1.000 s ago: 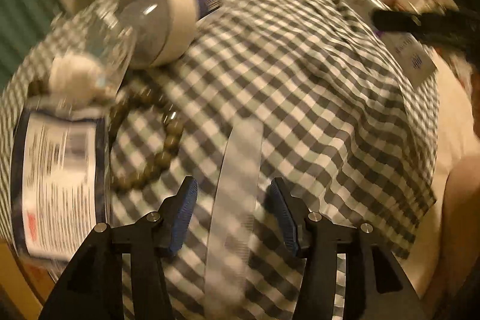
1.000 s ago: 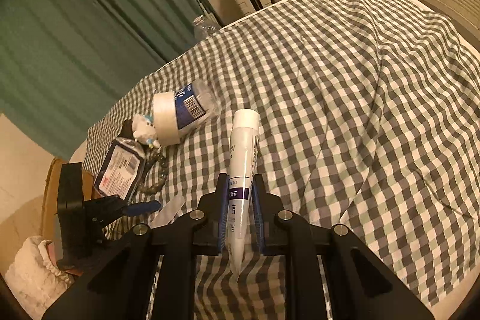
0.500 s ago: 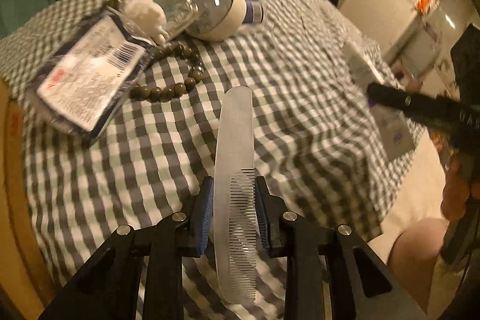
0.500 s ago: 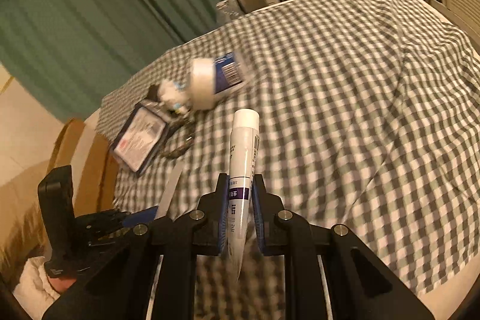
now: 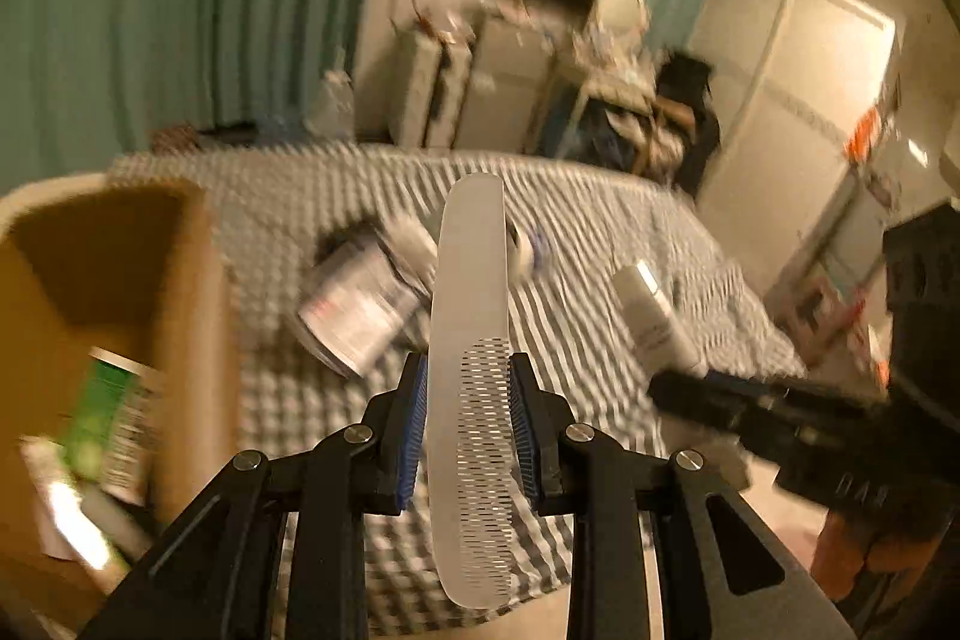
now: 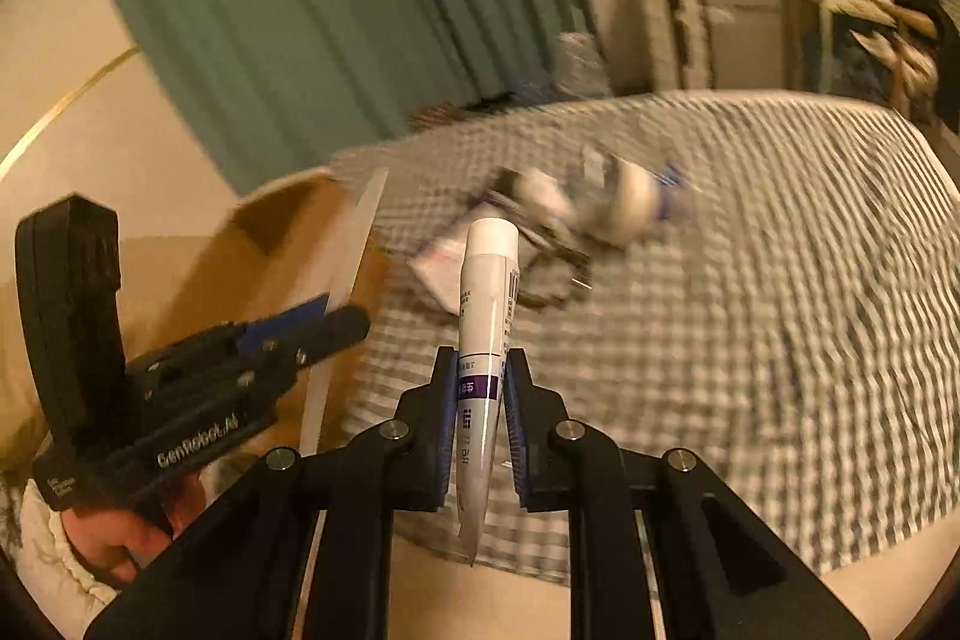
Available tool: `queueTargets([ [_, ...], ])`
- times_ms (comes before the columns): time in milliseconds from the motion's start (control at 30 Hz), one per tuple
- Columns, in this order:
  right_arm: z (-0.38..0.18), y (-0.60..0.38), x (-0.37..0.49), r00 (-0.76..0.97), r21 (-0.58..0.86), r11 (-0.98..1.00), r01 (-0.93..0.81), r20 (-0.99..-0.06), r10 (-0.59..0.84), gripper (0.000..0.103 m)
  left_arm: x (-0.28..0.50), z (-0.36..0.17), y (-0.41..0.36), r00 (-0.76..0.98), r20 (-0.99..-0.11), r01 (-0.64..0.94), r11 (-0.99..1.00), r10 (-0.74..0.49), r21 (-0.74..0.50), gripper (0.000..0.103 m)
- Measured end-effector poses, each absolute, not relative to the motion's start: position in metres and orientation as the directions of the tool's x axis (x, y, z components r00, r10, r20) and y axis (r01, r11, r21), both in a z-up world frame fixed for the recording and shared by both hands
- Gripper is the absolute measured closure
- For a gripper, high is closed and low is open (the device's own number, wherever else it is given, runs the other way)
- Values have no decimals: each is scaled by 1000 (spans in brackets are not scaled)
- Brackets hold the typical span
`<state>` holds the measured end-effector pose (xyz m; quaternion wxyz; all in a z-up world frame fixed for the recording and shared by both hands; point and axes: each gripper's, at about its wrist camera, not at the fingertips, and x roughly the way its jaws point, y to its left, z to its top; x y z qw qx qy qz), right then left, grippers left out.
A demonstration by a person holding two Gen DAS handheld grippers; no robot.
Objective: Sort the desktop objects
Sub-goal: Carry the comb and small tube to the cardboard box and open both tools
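**Q:** Progress check, anyone? How far along are you with the sorting?

**A:** Partway, I'd say. You've got a cardboard box (image 5: 120, 280) sitting at about 9 o'clock in the left wrist view, and there's already stuff in it: a green-labelled container (image 5: 111, 418) and something pale below that, too blurry to name. So some things look sorted. Both your grippers are loaded right now: the left gripper (image 5: 468, 424) has its fingers closed on a translucent comb (image 5: 471, 340), and the right gripper (image 6: 477, 412) has its fingers pinched on a white tube (image 6: 486, 340).

**Q:** What's left then?

**A:** A little pile still on the checked tablecloth (image 6: 750, 310), around 12 o'clock from the right gripper: a flat packet with a printed label (image 5: 354, 310), a roll of white tape (image 6: 630, 202), plus bits I can't make out through the motion blur. My guess is you drop the comb and tube in the box, then go back for those.

**Q:** How do the comb and tube look?

**A:** Comb's long, flat and frosted, teeth at the near end, held around its lower half and sticking up toward 12 o'clock, clear of the table. Tube's white with a purple band near the fingers, cap (image 6: 492, 235) pointing away from you, crimped end hanging below the fingers. Both are up in the air, and in the right wrist view the comb is over at 9 o'clock, near the box's edge.
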<state>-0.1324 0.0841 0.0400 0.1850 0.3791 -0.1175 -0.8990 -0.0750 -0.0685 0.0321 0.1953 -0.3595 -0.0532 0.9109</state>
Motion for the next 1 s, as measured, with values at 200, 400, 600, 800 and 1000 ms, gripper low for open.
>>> queueTargets([
  [200, 63, -11, -148, -560, 396, -821, 411, -602, -570, 88, -75, 52, -147, -749, -637, -145, -984, 179, -106, 77],
  [400, 42, -93, -168, -469, 400, -789, 466, -644, -604, 88, -83, 19, -215, -714, -698, 3, -997, 56, -82, 77],
  [600, 39, -117, -194, -478, 448, -785, 427, -626, -617, 41, -81, -1, -234, -694, -720, 48, -998, 1, -47, 42],
  [800, 48, -78, -192, -582, 421, -831, 364, -594, -556, 41, -78, -6, -224, -710, -701, 67, -998, -62, 20, 10],
  [1000, 44, 11, -168, -689, 315, -922, 225, -618, -379, 41, -65, 5, -188, -731, -682, 29, -1000, -22, 2, 3],
])
